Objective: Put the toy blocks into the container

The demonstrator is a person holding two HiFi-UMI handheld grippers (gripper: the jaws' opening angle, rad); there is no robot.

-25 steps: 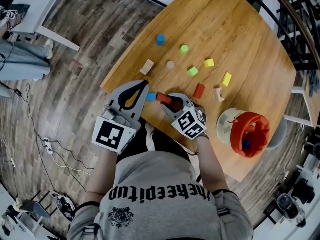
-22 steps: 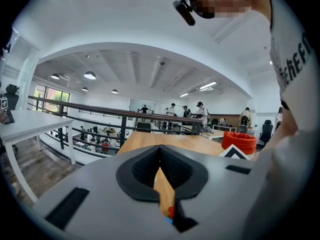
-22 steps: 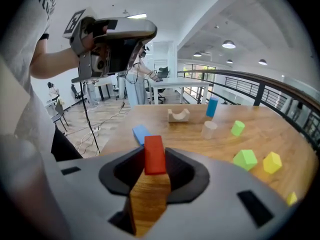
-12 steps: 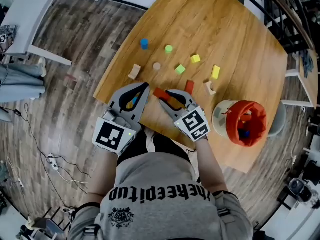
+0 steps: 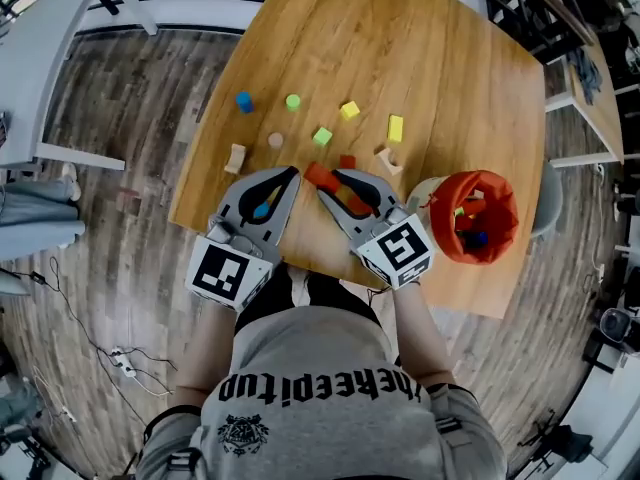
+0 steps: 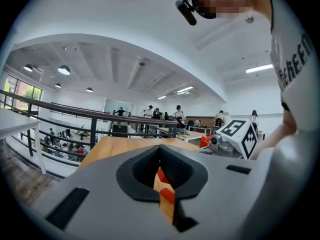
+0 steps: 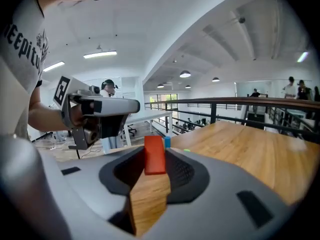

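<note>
Here we are holding the right gripper (image 5: 335, 183) above the near edge of the table (image 5: 440, 68), just below the middle of the head view, and its jaws are clamping a red block (image 5: 320, 176). In the right gripper view the same red block (image 7: 155, 155) is standing upright between the jaws, with both pads pressing on its sides and the wood of the table showing underneath.

Beside it, to the left in the head view, we are carrying the left gripper (image 5: 288, 174) with its jaws closed together on nothing; in the left gripper view the two jaws are meeting in the middle of the frame, leaving only a thin slit through which the table is showing. A spot of blue is showing through the opening in that gripper's body in the head view, but we cannot tell what it is.

The container (image 5: 500, 193), a cream tub with a red lining, is sitting on the table at the right of the head view, with several coloured pieces lying inside it.

Further up the frame, loose blocks are lying spread across the table: a blue cylinder (image 5: 244, 101), a green cylinder (image 5: 293, 101), a yellow cube (image 5: 349, 110), a green cube (image 5: 322, 136), a yellow bar (image 5: 395, 128), a plain wooden round piece (image 5: 275, 140) and a plain wooden arch (image 5: 236, 158).
</note>
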